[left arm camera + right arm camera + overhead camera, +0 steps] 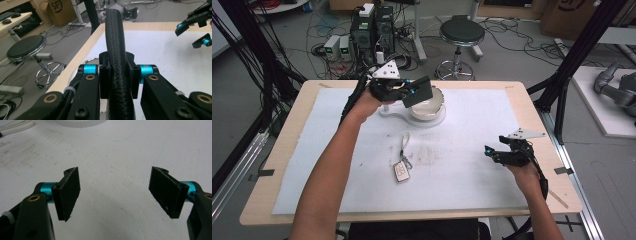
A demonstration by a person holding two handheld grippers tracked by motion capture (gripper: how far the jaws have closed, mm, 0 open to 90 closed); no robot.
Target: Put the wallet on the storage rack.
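at the far left of the table, the left gripper pinches a dark wallet over the white bowl, seemingly mid-placement, so releasing comes next; the right gripper idles wide open and empty at near right.

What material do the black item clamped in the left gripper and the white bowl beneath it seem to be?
The flat black wallet-like item looks like leather or imitation: matte, with a woven grain in the left gripper view. The white bowl looks like glazed ceramic or glass: glossy, wavy rim. The left gripper is clamped on the black item.
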